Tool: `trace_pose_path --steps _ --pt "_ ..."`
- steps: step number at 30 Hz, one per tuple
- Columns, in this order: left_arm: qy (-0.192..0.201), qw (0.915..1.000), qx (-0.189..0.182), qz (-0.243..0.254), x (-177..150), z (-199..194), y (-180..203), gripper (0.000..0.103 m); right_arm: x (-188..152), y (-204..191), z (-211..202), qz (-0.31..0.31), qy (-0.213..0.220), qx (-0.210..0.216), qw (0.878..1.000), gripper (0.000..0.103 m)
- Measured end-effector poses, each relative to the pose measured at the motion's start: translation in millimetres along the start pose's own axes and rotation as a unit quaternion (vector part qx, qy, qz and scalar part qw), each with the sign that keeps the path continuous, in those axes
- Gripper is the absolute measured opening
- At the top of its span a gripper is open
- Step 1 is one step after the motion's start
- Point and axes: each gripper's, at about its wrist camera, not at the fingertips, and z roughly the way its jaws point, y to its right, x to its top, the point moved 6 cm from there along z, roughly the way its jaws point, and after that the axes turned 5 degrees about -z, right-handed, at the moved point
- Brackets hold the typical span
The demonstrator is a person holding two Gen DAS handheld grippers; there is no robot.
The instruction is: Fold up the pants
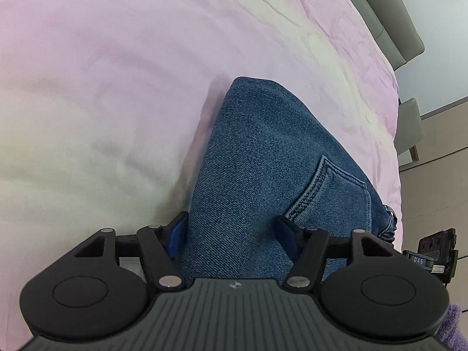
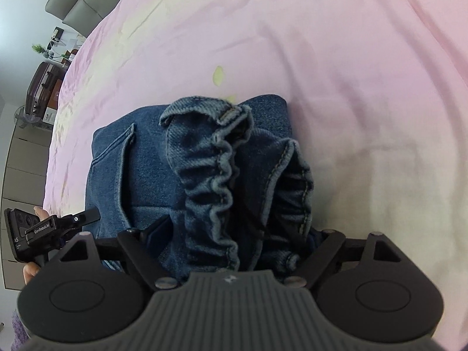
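The blue denim pants (image 1: 263, 158) lie folded in a compact stack on the pink bedsheet (image 1: 102, 73), a back pocket facing up. My left gripper (image 1: 234, 231) straddles the near edge of the stack, its blue-padded fingers (image 1: 288, 232) wide apart on either side of the denim. In the right wrist view the pants (image 2: 152, 169) show their gathered elastic waistband (image 2: 216, 169) running toward the camera. My right gripper (image 2: 234, 242) straddles the waistband end, jaws spread wide, fingertips mostly hidden by cloth. The left gripper (image 2: 52, 228) shows at that view's left edge.
The pink sheet (image 2: 351, 87) covers the bed all around the pants. A grey headboard (image 1: 392, 23) is at the far end. The right gripper's body (image 1: 435, 251) sits at the bed's right edge. A suitcase (image 2: 41, 87) and a cabinet stand beside the bed.
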Motion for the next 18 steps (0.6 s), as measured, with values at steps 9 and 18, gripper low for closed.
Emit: trace_pose_path --steps 9,18 --pt "0.030 0.9989 0.014 0.034 -14.2 -18.8 34.4 0.038 -8.6 -32.8 -38.7 -0.026 0.044 -0.033 0.998 0.056" --pt "0.064 0.9977 -0.011 0.020 -34.3 -59.5 44.9 0.033 -26.6 -91.3 -92.8 -0.063 0.074 -0.026 0.995 0.050"
